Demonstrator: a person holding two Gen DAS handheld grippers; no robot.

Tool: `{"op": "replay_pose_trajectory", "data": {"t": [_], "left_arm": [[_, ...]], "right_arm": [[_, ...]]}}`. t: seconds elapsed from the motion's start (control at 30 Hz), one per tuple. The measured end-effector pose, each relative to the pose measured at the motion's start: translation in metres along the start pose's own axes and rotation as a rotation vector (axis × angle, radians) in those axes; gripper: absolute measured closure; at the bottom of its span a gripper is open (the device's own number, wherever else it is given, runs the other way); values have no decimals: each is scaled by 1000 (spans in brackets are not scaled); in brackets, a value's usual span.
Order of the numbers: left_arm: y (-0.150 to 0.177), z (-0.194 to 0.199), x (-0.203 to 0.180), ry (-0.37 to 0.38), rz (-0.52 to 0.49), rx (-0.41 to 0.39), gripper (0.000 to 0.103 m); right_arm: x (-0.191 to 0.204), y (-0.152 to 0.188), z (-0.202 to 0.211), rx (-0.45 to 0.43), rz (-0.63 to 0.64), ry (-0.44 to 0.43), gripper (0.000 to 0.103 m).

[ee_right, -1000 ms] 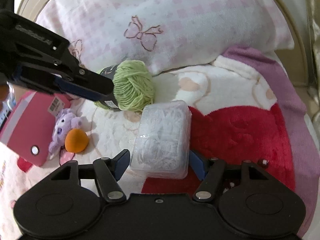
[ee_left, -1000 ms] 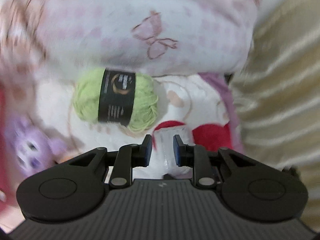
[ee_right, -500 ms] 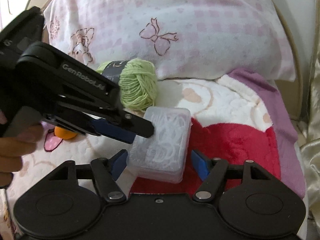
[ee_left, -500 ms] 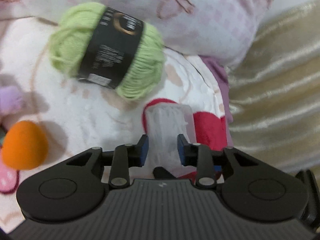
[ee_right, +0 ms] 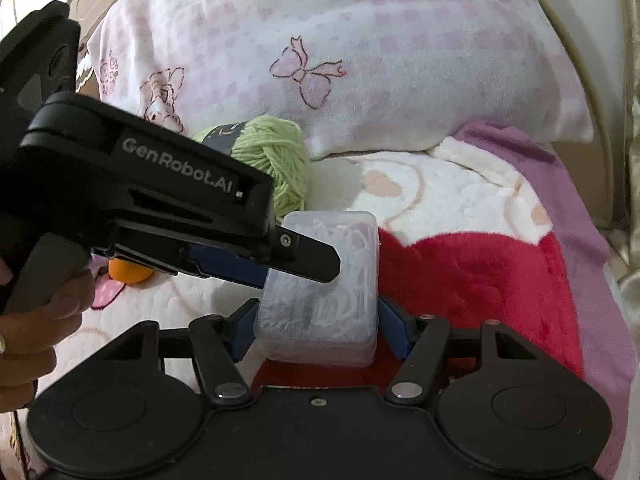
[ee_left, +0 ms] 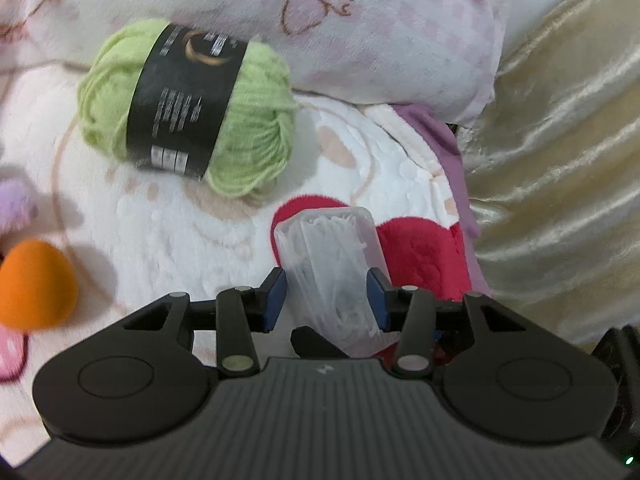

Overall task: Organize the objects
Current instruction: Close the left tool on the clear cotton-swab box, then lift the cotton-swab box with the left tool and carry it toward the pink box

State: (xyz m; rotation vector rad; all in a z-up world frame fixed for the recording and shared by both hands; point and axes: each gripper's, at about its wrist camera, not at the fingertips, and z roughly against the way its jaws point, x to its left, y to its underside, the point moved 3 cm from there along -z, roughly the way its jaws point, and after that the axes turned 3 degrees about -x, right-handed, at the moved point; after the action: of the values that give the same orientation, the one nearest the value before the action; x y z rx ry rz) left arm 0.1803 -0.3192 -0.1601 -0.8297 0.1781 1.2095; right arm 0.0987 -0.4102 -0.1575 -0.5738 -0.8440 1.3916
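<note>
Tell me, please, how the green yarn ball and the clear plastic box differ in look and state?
The yarn ball is soft, opaque and light green with a black paper band; the clear plastic box is hard, see-through and filled with white pieces. The yarn ball lies free beside the pillow; the box sits between the right tongs, with the opening left tongs around it too. Both rest on the blanket.

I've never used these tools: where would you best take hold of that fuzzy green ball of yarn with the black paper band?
Grip the green yarn ball across its black paper band, coming from above: the middle looks firmest, and the pillow crowds its far side.
</note>
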Motion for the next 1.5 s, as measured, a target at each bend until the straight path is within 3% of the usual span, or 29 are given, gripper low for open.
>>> {"op": "replay_pose_trajectory", "data": {"t": [0.37,0.7,0.97,1.23,1.5], "left_arm": [[27,32,6,12,24,6,62],[40,72,20,-65,-25,51,65],[45,116,47,-82,15,107,65],[43,167,56,-125,-18,137,65],[37,216,55,-140,-52,91,65]], "right_arm": [[26,2,26,53,27,-13,36],[62,6,31,132,-81,-75,36],[104,3,40,195,-198,-117,36],[153,-11,55,237,-151,-154,36],[186,-34,76,239,-117,-181,36]]}}
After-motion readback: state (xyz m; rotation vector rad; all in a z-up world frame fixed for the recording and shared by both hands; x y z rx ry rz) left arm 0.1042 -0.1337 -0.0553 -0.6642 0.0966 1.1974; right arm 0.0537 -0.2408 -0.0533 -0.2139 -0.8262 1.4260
